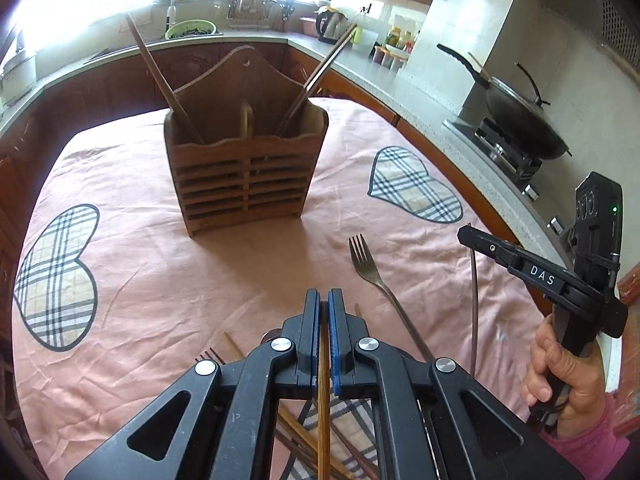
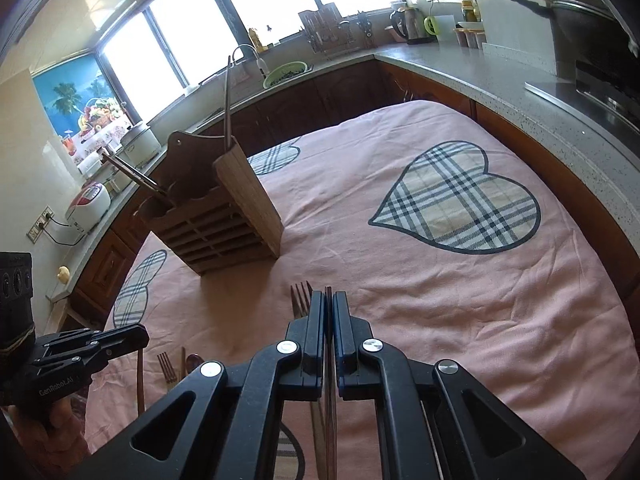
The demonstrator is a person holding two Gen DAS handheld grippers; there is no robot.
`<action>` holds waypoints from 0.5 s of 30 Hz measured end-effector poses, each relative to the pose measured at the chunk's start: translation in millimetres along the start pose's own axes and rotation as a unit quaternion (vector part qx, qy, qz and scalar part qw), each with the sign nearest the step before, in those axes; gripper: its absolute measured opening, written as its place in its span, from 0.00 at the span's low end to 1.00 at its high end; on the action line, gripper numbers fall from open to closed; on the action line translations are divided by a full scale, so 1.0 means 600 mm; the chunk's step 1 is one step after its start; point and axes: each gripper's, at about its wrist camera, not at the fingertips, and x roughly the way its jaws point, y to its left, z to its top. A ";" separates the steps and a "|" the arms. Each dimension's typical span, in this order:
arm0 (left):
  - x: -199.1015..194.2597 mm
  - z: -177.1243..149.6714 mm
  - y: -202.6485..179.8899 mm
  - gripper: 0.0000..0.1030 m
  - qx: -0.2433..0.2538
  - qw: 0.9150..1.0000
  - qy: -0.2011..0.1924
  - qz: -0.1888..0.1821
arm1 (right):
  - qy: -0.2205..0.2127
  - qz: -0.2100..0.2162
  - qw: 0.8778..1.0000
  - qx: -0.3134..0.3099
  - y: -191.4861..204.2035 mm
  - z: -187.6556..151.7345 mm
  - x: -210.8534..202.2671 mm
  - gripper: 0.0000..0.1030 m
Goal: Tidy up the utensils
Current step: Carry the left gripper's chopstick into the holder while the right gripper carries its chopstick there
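A slatted wooden utensil holder (image 1: 244, 176) (image 2: 216, 220) stands on the pink tablecloth, with chopsticks (image 1: 160, 76) leaning out of its compartments. My left gripper (image 1: 324, 296) (image 2: 142, 334) is shut on a light wooden chopstick (image 1: 324, 380), held above the table. My right gripper (image 2: 328, 298) (image 1: 464, 236) is shut on a thin dark chopstick (image 2: 329, 368) (image 1: 474, 300), which hangs down from it. A metal fork (image 1: 368, 264) (image 2: 302, 300) lies on the cloth between the two grippers. More chopsticks (image 1: 304, 440), a second fork (image 2: 166, 368) and a spoon (image 2: 194, 360) lie near the front edge.
The tablecloth (image 2: 440, 300) has plaid hearts. A grey kitchen counter (image 2: 500, 80) curves around the table's far and right sides, bearing a wok on a stove (image 1: 520, 116), a kettle (image 1: 332, 24) and a rice cooker (image 2: 86, 204). A hand in a pink sleeve (image 1: 568, 376) grips the right tool.
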 end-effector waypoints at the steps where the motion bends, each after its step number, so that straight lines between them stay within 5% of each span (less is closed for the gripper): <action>1: -0.017 -0.003 0.003 0.02 -0.003 1.000 -0.009 0.000 | -0.004 0.005 1.000 -0.002 0.006 0.002 -0.008 0.04; 15: -0.224 -0.081 0.044 0.02 -0.049 0.991 -0.122 0.003 | -0.061 0.044 0.996 -0.046 0.091 0.013 -0.107 0.04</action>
